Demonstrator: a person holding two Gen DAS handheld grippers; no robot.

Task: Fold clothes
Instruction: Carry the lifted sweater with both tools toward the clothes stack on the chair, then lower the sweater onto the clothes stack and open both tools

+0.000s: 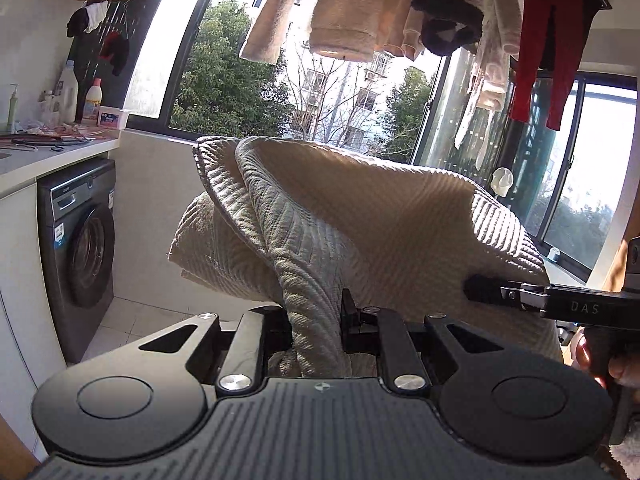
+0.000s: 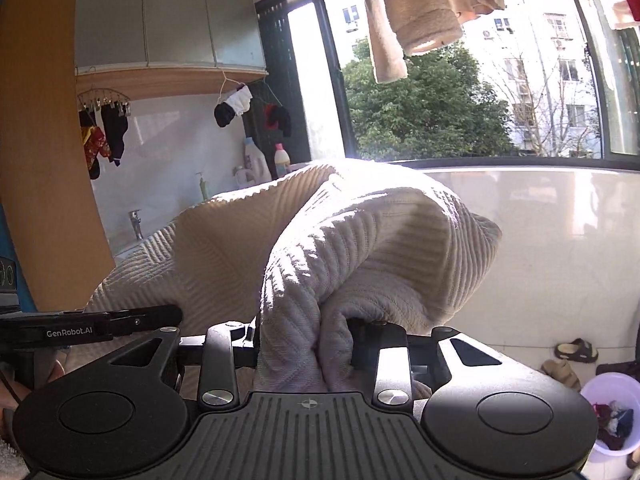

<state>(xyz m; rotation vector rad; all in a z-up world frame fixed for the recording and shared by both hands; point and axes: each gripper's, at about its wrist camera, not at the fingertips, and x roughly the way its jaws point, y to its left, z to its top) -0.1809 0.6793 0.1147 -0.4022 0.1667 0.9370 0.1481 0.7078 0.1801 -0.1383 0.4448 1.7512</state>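
1. Cream ribbed sweater [image 1: 360, 216], bunched, held up in the air between both claws; folds draped over and ahead of each.
2. Left claw [image 1: 316, 332]: clenched on a thick fold of the sweater, cloth pinched between the fingers and running back toward the body of the tool.
3. Right claw [image 2: 304, 344]: clenched on another wad of the same sweater [image 2: 360, 248], cloth rolled tight in the gap.
4. Right claw seen from the left view at far right [image 1: 504, 292], tip pressed into the sweater's edge, level with the left claw's fingers; hand [image 1: 616, 364] behind it on the grip.
5. Left claw seen from the right view at far left [image 2: 152, 320], tip at the sweater's lower edge, "GenRobot.AI" on its side.
6. Left of the left claw, low: washer [image 1: 80, 248] under a counter [image 1: 52, 156]; bottles [image 1: 72, 92] on top.
7. Above both claws: hung laundry — beige fleece [image 1: 348, 12], red garment [image 1: 548, 40].
8. Ahead, past the sweater: window [image 1: 248, 72], trees and flats outside.
9. Right of the right claw, low: slippers [image 2: 576, 350] on the floor, pale basin [image 2: 612, 420] with dark clothes inside.
10. Up left of the right claw: cabinet [image 2: 168, 16], socks [image 2: 114, 128] on clips beneath.
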